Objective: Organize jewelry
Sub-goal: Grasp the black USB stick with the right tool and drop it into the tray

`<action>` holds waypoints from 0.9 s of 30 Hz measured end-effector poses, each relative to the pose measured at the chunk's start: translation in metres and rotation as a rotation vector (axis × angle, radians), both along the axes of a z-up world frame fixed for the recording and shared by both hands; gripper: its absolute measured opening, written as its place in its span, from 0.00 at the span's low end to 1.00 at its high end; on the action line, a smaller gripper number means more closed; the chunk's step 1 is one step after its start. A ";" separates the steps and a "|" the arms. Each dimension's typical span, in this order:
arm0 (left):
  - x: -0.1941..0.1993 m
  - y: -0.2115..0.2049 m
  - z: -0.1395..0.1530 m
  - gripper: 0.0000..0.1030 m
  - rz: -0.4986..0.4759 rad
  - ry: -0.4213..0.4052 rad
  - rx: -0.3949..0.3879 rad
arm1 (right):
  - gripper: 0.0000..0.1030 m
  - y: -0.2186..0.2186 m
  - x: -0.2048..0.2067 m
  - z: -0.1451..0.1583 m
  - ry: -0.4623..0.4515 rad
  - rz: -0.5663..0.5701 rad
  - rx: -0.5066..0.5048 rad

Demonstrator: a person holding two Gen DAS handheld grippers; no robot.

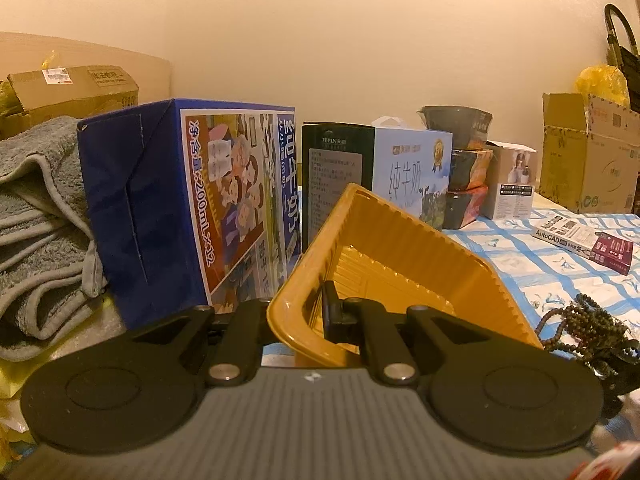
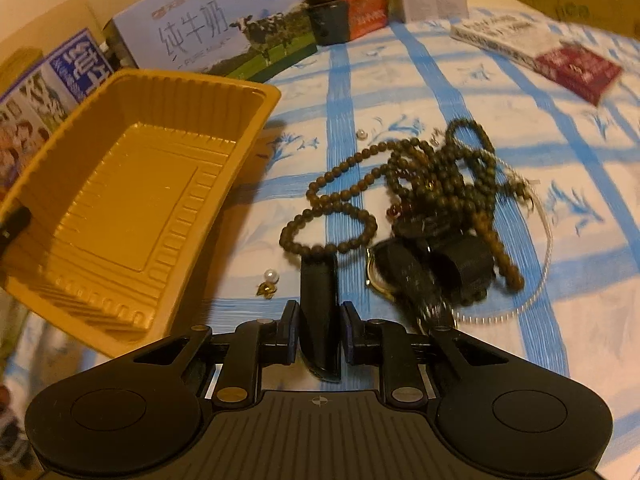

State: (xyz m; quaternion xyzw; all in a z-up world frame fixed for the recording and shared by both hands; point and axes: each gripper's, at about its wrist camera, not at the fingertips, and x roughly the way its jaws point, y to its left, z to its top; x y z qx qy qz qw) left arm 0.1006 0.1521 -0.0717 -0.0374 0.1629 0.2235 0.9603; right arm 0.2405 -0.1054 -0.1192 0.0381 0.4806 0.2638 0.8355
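Note:
My left gripper (image 1: 298, 312) is shut on the near wall of an empty yellow plastic tray (image 1: 400, 248), which it holds tilted with one side off the cloth. In the right wrist view the tray (image 2: 120, 184) is on the left. A tangle of brown bead strings (image 2: 400, 184) lies right of it, along with a watch (image 2: 378, 276) on a black strap (image 2: 320, 300). My right gripper (image 2: 320, 330) points down, its pads closed against the sides of that strap. A pearl earring (image 2: 270, 280) lies by the tray. A loose pearl (image 2: 362, 134) sits farther back.
The surface is a blue-checked cloth (image 2: 400, 80). Milk cartons (image 1: 180, 200) and small boxes (image 1: 468, 184) line the back. A book (image 2: 520, 44) lies at the far right, and a thin silver chain (image 2: 548, 248) curves past the beads. A grey towel (image 1: 36, 220) is heaped at the left.

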 end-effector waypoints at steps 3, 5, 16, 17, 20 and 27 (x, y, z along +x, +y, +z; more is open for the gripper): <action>-0.001 0.000 -0.001 0.09 -0.001 0.000 0.014 | 0.21 -0.007 -0.005 0.014 -0.011 -0.025 0.051; -0.001 0.000 -0.001 0.09 0.000 0.000 0.015 | 0.21 -0.008 -0.007 0.027 -0.031 -0.041 0.096; 0.003 0.001 -0.001 0.10 -0.006 0.009 0.035 | 0.21 0.057 -0.014 0.046 -0.071 0.084 0.193; 0.003 0.001 -0.002 0.10 -0.006 0.009 0.038 | 0.21 0.063 -0.015 0.043 -0.071 0.094 0.191; 0.003 0.001 -0.002 0.10 -0.009 0.014 0.038 | 0.21 0.079 -0.014 0.036 -0.075 0.111 0.170; 0.004 0.000 0.000 0.10 -0.008 0.020 0.042 | 0.22 0.094 -0.016 0.023 -0.102 0.135 0.139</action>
